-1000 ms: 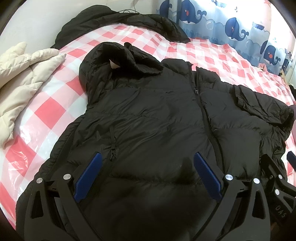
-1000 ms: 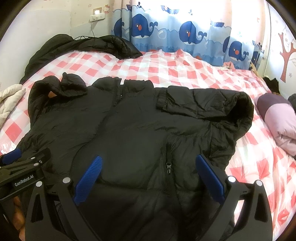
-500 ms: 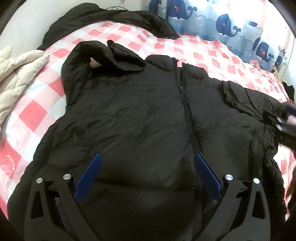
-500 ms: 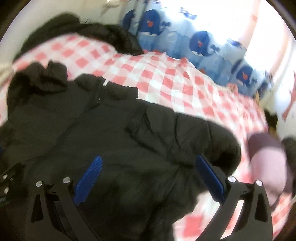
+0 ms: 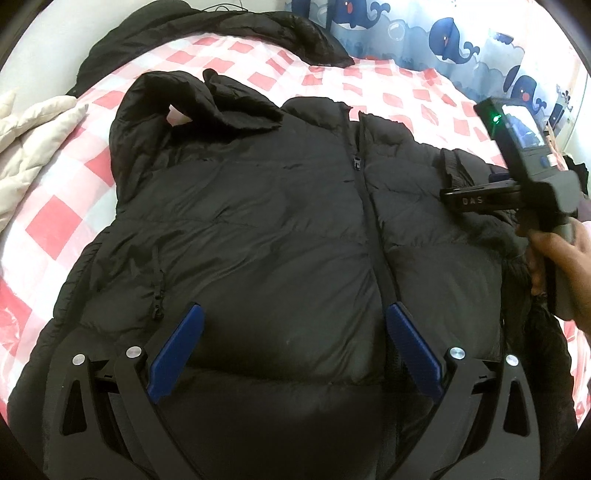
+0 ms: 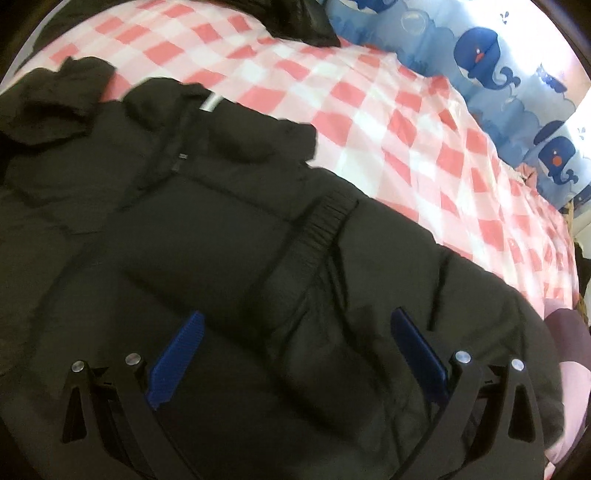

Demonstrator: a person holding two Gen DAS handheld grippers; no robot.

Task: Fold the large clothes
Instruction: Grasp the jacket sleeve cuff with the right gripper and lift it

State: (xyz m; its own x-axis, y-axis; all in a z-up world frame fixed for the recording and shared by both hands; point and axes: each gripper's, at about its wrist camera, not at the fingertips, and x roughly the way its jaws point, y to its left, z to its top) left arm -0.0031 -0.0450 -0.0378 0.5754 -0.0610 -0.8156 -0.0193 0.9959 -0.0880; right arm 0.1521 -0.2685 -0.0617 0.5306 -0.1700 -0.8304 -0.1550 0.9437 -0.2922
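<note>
Left tongs point(image 5: 291, 321) spread wide in left wrist view, blue pads hovering over lower front of black puffer jacket point(image 5: 258, 229), nothing pinched. Jacket lies front-up, zipped, on bed w/ pink-and-white check sheet point(image 5: 55, 206); hood point(image 5: 192, 99) crumpled at upper left. Cream quilted blanket point(image 5: 33, 136) at left edge of bed, apart from jacket. Another black garment point(image 5: 221, 33) along far side of bed, whale-print curtain point(image 5: 443, 40) behind. At right, a hand point(image 5: 561, 262) holds the other device over jacket's right sleeve area; its tongs not visible from here.

Right wrist view, somewhat blurred: right tongs point(image 6: 295, 332) also spread apart, empty, over a folded-in sleeve w/ elastic cuff point(image 6: 321, 225) lying across jacket point(image 6: 184, 240) chest. Zipper top and collar at upper left. Check sheet point(image 6: 369, 110) bare beyond jacket, curtain point(image 6: 480, 55) at far right. Pinkish-purple item point(image 6: 565, 354) at right edge, partly hidden; can't tell what it is.
</note>
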